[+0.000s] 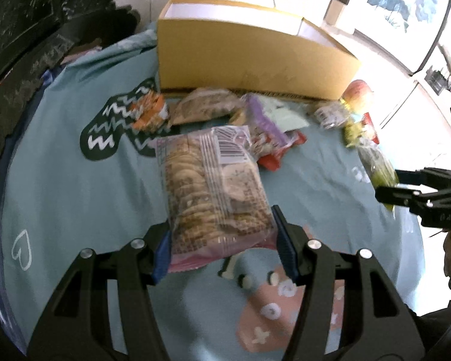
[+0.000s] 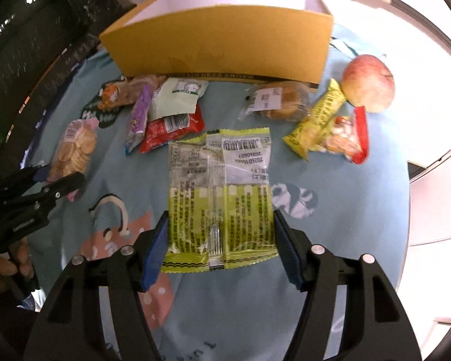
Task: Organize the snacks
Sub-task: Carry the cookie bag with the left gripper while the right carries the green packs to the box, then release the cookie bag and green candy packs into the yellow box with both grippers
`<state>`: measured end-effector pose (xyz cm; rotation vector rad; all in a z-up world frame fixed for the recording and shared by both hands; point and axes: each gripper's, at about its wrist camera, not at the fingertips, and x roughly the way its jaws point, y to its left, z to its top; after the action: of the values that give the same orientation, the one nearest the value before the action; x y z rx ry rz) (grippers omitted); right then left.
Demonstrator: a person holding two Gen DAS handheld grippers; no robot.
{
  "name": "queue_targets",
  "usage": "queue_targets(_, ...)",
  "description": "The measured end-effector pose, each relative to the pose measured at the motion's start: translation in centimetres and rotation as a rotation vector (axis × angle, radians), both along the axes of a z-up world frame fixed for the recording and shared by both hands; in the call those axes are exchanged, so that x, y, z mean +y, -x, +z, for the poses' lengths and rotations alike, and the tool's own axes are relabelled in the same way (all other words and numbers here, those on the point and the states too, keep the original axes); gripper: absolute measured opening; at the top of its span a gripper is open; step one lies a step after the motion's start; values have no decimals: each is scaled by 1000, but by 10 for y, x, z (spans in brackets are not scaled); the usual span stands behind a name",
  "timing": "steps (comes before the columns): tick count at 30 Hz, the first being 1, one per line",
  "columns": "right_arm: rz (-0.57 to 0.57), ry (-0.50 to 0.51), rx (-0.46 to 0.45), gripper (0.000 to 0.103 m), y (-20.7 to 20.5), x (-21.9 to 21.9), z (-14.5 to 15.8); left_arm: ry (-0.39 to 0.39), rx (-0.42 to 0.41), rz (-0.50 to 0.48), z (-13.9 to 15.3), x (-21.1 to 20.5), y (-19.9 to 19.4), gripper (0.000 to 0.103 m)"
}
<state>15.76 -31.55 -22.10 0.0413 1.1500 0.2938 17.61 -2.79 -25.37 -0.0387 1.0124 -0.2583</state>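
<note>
My left gripper (image 1: 222,240) clamps the clear cookie bag (image 1: 213,186), my right gripper (image 2: 221,243) the green crinkly packet (image 2: 221,192); either thin wrapper could slip before reaching the yellow cardboard box (image 2: 225,51) at upper centre.

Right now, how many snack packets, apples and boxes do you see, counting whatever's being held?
Snack packets: 10, counting the held cookie bag and green packet; orange and tan read as two
Apple: 1
Cardboard box: 1
Total: 12

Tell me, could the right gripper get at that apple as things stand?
Probably not yet: the right gripper is already clamped on a green packet. The apple itself sits uncovered beside the box, with only the yellow packet near it.
</note>
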Motion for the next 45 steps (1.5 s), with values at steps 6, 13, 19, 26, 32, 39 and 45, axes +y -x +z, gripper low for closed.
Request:
queue_targets(6,-27,-48,-70,66,-10,41,20,10,-67,-24,32,-13,-4,59)
queue_targets(13,-17,-85,-217,66,-29,54,82,15,-159,-15,82,-21,-25,59)
queue_targets(19,-11,-93,-318,66,-52,54,125,27,-250,22,132,-21,-55,59)
queue_targets(26,-29,-95,-402,66,-80,46,162,36,-307,28,168,-30,-85,59)
queue_targets(32,-36,-96,-428,66,-92,40,172,43,-322,12,178,-38,-99,59)
queue_targets(39,-40,-101,-417,66,-105,38,168,34,-319,8,176,-40,-113,59)
queue_targets(45,-45,-99,-407,66,-126,42,168,30,-328,4,184,-44,-132,59)
